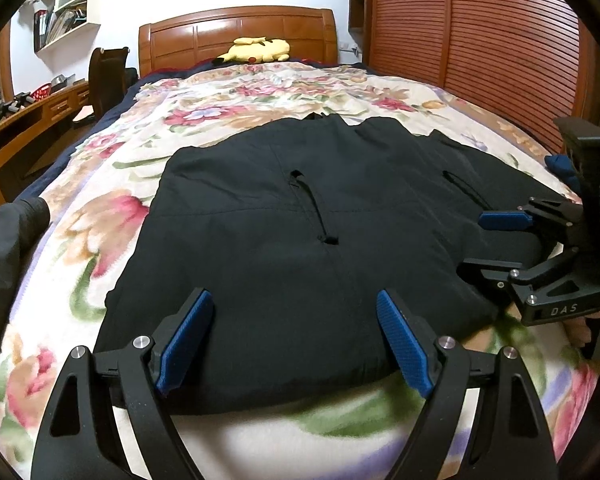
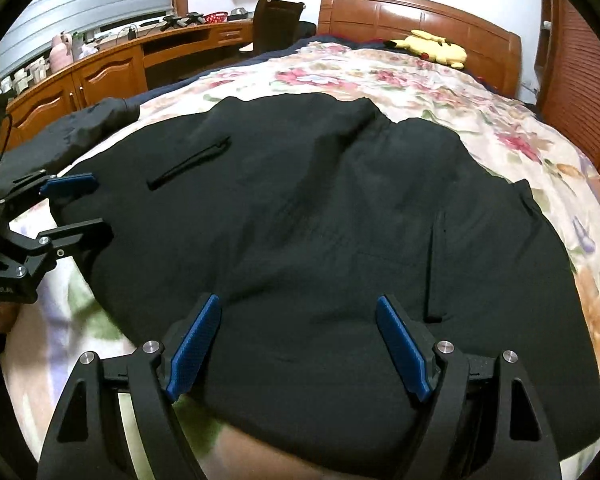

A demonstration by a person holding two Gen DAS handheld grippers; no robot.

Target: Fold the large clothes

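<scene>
Lying on one bed [image 1: 100,208]: one black garment [image 1: 300,220], two open grippers.

The jacket [image 1: 300,248] is matt black cloth on a soft floral blanket [image 1: 260,92], the headboard [image 1: 236,30] glossy wood, the pads [image 1: 188,340] ribbed blue.

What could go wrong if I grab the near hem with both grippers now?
1. The jacket looks thick and already doubled; the open left gripper may pinch only the top layer.
2. The right gripper sits well inside the hem, so its lift could bunch the fabric.
3. Another dark garment lies against the jacket's left side and might drag along.
</scene>
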